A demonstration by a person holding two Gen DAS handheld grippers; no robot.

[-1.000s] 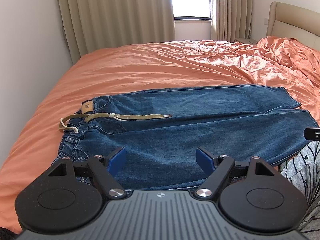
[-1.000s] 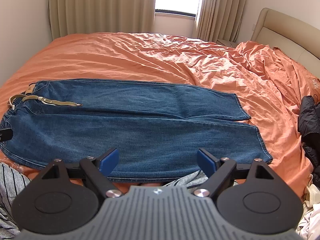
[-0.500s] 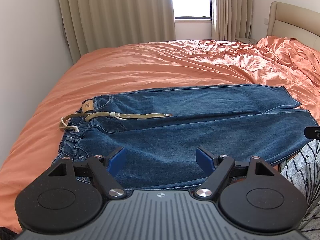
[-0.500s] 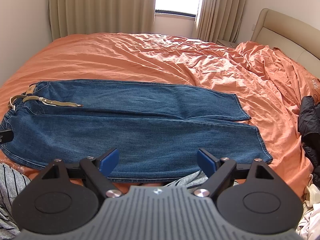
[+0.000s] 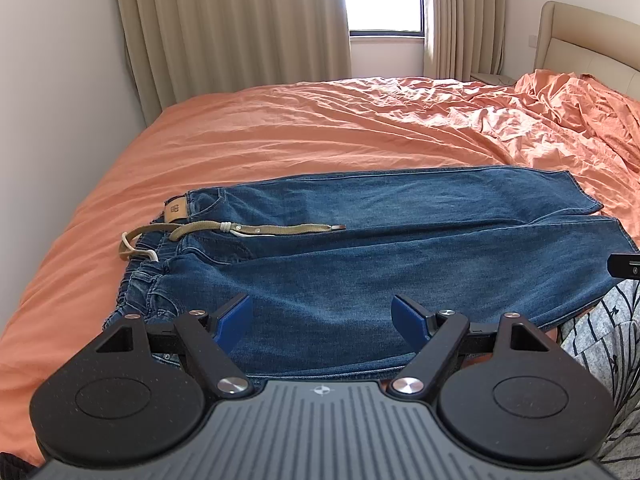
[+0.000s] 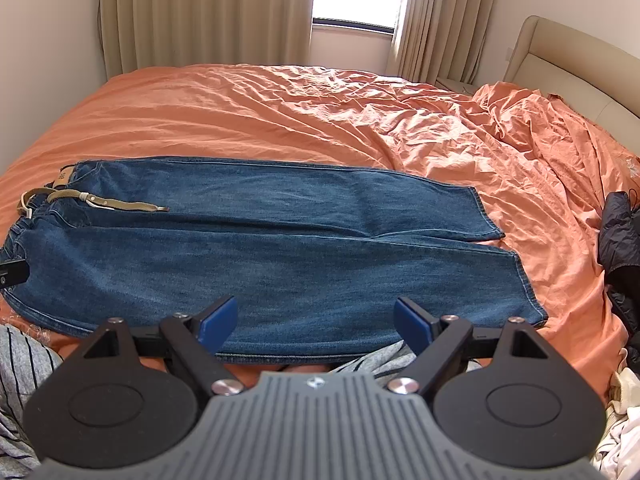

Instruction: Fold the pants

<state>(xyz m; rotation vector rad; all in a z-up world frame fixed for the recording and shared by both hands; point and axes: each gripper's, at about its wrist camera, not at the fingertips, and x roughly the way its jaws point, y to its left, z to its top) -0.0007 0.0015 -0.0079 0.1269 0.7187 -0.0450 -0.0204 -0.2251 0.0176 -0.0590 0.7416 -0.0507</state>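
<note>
Blue jeans (image 5: 380,248) lie flat on the orange bed, waist at the left, both legs stretched to the right, side by side. An olive belt (image 5: 256,229) lies across the waist. The jeans also show in the right wrist view (image 6: 280,240), hems at the right. My left gripper (image 5: 322,318) is open and empty, held above the near edge of the jeans by the waist end. My right gripper (image 6: 316,320) is open and empty, above the near edge toward the leg end.
The orange bedsheet (image 5: 320,132) is wrinkled, bunched at the right by the beige headboard (image 6: 568,76). A wall (image 5: 60,100) runs along the left side. Dark clothing (image 6: 620,248) and white cloth (image 6: 620,420) lie at the right edge. Striped grey fabric (image 6: 20,368) sits near the front.
Both grippers have drifted very slightly; the jeans sit a touch lower in view. Nothing was grasped or released.
</note>
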